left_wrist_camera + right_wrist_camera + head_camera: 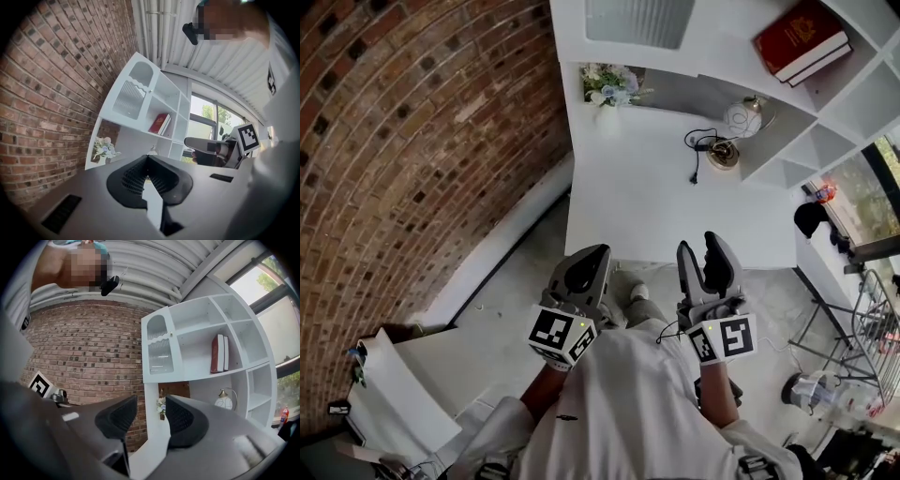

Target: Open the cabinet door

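The white cabinet door (637,21) with its ribbed glass pane sits shut at the upper left of a white shelf unit (675,197). It also shows in the left gripper view (133,96) and the right gripper view (160,350), with a small knob (171,335) on its edge. Both grippers are held close to my body, well short of the shelf unit. My left gripper (594,253) has its jaws pressed together on nothing (146,158). My right gripper (701,249) stands open, with only air between its pads (151,412).
A red book (802,39) stands in an open compartment right of the door. A flower vase (609,86) and a globe lamp (736,127) with a black cable rest on the desk surface. A brick wall (412,141) runs on the left. White boards (394,403) lie lower left, and a metal rack (862,328) stands at the right.
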{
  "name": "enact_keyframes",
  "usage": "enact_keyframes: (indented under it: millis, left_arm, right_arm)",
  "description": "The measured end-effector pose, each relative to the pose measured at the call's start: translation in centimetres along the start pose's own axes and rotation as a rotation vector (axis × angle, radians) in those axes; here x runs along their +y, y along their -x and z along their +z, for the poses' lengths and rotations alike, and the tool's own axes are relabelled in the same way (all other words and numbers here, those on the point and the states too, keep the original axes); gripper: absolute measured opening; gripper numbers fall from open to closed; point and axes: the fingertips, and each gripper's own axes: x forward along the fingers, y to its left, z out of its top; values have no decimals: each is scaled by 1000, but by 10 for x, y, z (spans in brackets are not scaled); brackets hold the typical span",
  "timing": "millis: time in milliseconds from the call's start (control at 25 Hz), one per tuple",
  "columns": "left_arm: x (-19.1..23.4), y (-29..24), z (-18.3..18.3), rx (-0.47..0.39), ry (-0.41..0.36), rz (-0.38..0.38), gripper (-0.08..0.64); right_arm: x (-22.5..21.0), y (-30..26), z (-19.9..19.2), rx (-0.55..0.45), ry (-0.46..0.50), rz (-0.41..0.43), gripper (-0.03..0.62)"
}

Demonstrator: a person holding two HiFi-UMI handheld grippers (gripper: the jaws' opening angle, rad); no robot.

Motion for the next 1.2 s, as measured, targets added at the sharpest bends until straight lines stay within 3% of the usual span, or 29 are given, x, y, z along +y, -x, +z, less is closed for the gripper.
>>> enact_keyframes:
  millis: [280, 920, 1200]
  left_arm:
    - [7, -23, 6, -3, 10, 25, 9]
    - [9, -120, 22, 22, -89, 73, 9]
    - [13, -153, 30, 2, -96, 108, 9]
  right_arm:
    - [-23, -29, -1, -3, -23, 18, 186]
    - [-106, -92, 9, -87, -39, 95, 186]
    - [-131, -119, 12, -92, -49, 153, 186]
